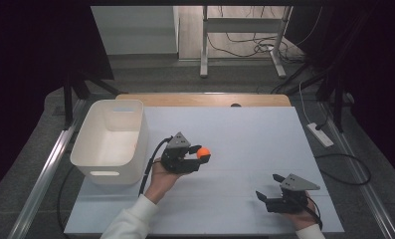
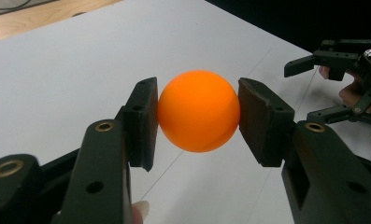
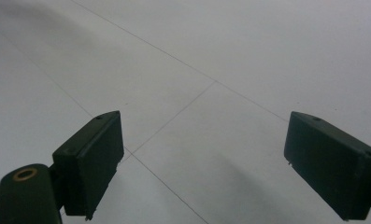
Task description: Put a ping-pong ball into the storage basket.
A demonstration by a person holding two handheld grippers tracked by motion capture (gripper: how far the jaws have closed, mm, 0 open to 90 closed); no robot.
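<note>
Left claw pinches an orange ball.
Pads squeeze its widest part so it can't roll; the right claw gapes empty above the counter.

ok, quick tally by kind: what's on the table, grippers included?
orange ball: 1, clamped in the left gripper
white bin: 1
grippers: 2, counting the right gripper, jaws apart with nothing between them
Total: 4

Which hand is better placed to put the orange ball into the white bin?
Left. The left gripper is shut on the orange ball and is close beside the white bin. The right gripper is open, holds nothing, and is farther from the bin.
</note>
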